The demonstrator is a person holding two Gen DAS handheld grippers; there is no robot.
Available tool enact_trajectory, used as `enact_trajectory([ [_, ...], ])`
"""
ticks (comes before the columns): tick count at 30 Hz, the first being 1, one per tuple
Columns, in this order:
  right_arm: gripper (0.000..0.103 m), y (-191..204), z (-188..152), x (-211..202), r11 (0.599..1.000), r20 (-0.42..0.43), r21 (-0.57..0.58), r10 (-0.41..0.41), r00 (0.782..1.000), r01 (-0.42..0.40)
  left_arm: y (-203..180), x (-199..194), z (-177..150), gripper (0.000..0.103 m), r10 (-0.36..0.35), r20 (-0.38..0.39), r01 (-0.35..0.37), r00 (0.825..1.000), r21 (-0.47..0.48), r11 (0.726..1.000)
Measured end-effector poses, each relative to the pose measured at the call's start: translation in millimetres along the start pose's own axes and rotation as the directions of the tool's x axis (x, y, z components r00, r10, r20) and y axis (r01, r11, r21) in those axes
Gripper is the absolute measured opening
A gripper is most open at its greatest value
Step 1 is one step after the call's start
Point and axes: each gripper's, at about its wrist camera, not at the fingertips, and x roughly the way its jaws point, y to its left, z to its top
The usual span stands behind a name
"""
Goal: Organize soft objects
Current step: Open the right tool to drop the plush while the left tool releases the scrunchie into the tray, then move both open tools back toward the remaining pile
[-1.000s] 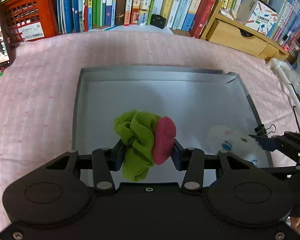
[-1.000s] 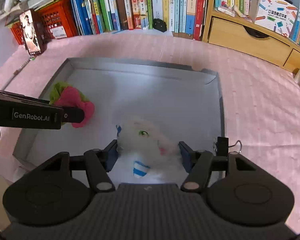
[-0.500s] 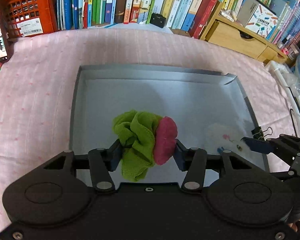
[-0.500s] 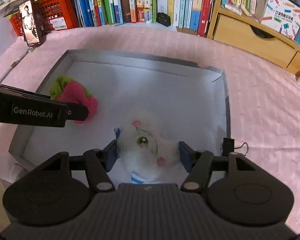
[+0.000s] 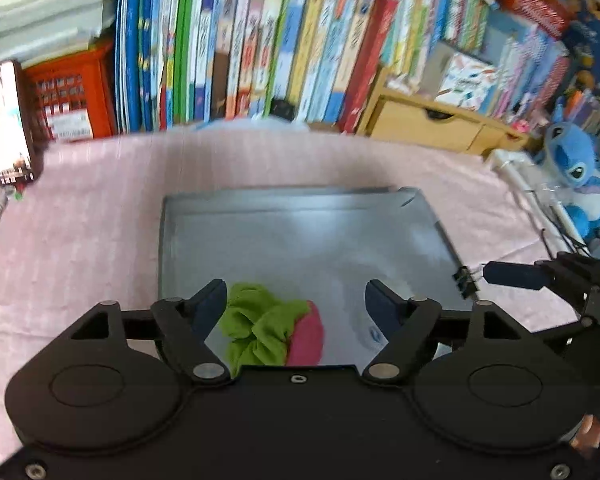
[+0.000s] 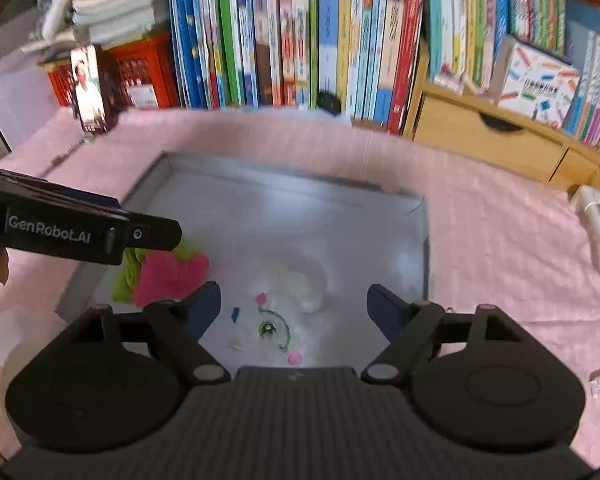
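1. Between the left hand-held gripper (image 5: 292, 300)'s spread fingers lies the green-and-pink soft toy (image 5: 274, 334); the jaws stand wide apart and grip nothing, and the toy rests on the floor of the grey tray (image 5: 300, 232) near its front-left corner.
2. The right hand-held gripper (image 6: 294, 304) is likewise wide open and empty; the white fluffy toy (image 6: 296, 284), with its small pink and green marks, lies on the tray floor between and just ahead of the fingers, near the tray's front-right part.
3. Judged step: release and pull clear. Both soft things look placed in the tray, apart from each other.
4. To do it well: each hand-held gripper should lift straight up and back with jaws kept spread, so the finger pads do not snag the loose green cloth or the white fur and drag either toy out again.
5. The left hand-held gripper's side arm (image 6: 80, 230) overlaps the pink-green toy in the right view, so the two tools are near each other; they need separate paths to avoid a bump.
6. Outward: the tray sits on a pink cloth-covered counter (image 5: 80, 240); a binder clip (image 5: 466, 280) is on the tray's right rim.
7. Farther back: a row of books (image 6: 300, 40), a red crate (image 5: 72, 96), a propped phone (image 5: 6, 124), a blue plush (image 5: 584, 176) at right.
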Motion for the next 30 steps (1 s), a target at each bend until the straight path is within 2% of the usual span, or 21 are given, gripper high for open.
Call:
enact_trajectory([
  [8,0.090,11.2,-19.6,-55.2,0.999,0.138,-0.047,0.004,0.990,0.002,-14.8,-54.8,-29.8,0.078,-0.050,0.106,0.045,0.993,0.044,0.998],
  [16,0.091,27.2,-51.8,-98.4,0.995,0.235,-0.104,0.033,0.971,-0.009,-27.0,-102.0,-77.1,0.084,-0.078,0.212,0.056,0.974,0.105,0.993],
  [23,0.092,40.8,-87.3,-122.0,0.988,0.281,-0.151,0.058,0.958,-0.016,-25.3,-127.8,-122.6,0.086,-0.123,0.242,0.103,0.962,0.095,0.990],
  [30,0.092,52.6,-120.1,-135.3,0.983,0.309,-0.186,0.063,0.949,-0.005,-19.9,-140.6,-165.6,0.087,-0.116,0.258,0.097,0.959,0.084,0.992],
])
